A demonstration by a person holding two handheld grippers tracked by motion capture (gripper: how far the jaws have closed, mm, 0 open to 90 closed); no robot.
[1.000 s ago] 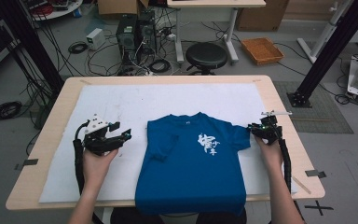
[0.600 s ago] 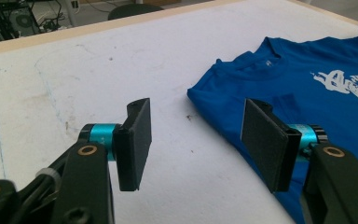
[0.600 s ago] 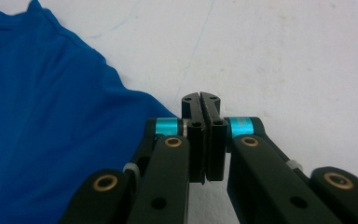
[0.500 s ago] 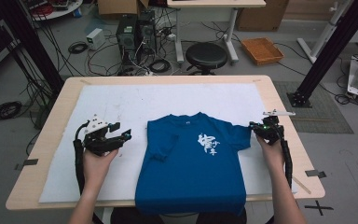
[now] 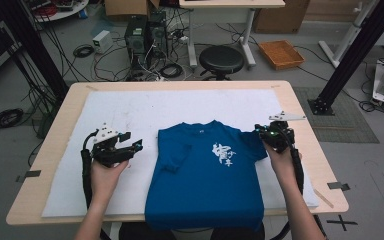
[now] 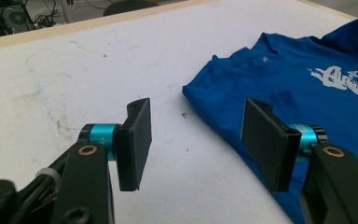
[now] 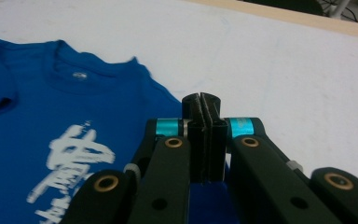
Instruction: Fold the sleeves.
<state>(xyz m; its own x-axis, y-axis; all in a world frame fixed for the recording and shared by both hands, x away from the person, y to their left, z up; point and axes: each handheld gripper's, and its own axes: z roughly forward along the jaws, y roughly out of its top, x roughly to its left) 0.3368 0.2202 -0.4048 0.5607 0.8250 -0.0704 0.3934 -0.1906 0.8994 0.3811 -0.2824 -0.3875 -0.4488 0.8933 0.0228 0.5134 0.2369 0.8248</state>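
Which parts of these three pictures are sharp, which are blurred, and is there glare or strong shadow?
High view: soft, even light, no glare; the blue T-shirt looks slightly soft. Left gripper view: the left claw is sharp, and the table's far edge is less sharp. Right gripper view: the shut right claw is sharp, the shirt's white print blurred; only faint shadows.

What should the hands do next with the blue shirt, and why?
Probably carry the right tool inward, folding the sleeve over the blue shirt: its jaws are shut on that sleeve's edge. The left sleeve is already folded in, and the left tool waits open.
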